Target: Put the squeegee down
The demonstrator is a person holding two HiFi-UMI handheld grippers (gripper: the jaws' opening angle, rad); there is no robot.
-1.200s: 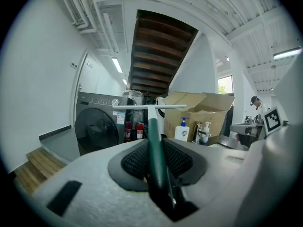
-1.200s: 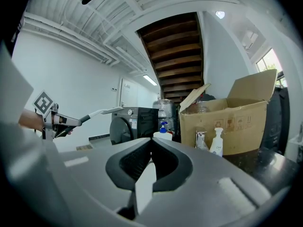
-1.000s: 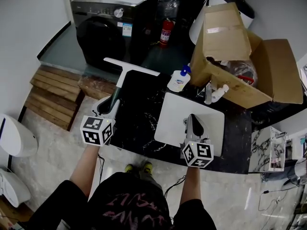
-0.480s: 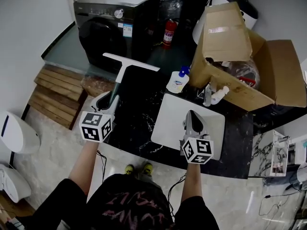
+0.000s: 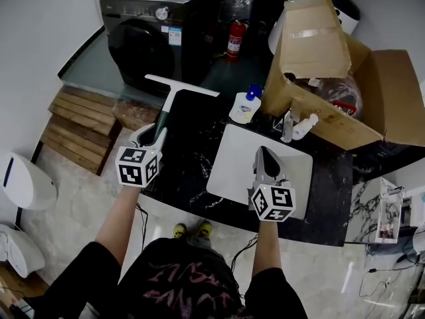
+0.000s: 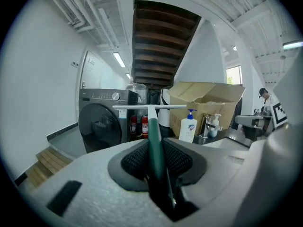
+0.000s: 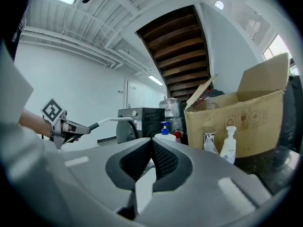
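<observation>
The squeegee (image 5: 167, 109) has a dark green handle and a long white blade (image 5: 181, 85). My left gripper (image 5: 151, 138) is shut on the handle and holds it out over the left end of the black marble counter (image 5: 189, 178). In the left gripper view the handle (image 6: 154, 136) runs straight out between the pads, with the blade crosswise at its far end. My right gripper (image 5: 264, 161) hovers over a white board (image 5: 232, 158) with its pads together and nothing between them. The right gripper view shows its shut jaws (image 7: 152, 148) and the squeegee (image 7: 111, 120) off to the left.
A blue-capped soap bottle (image 5: 244, 106) stands behind the board. Two small pump bottles (image 5: 302, 126) stand beside an open cardboard box (image 5: 332, 78) at the back right. A black washing machine (image 5: 159, 25), a red fire extinguisher (image 5: 234, 40) and wooden steps (image 5: 73, 125) lie beyond the counter's left side.
My left gripper has shifted a little forward and lower with the squeegee still in it. The right gripper has barely moved over the board.
</observation>
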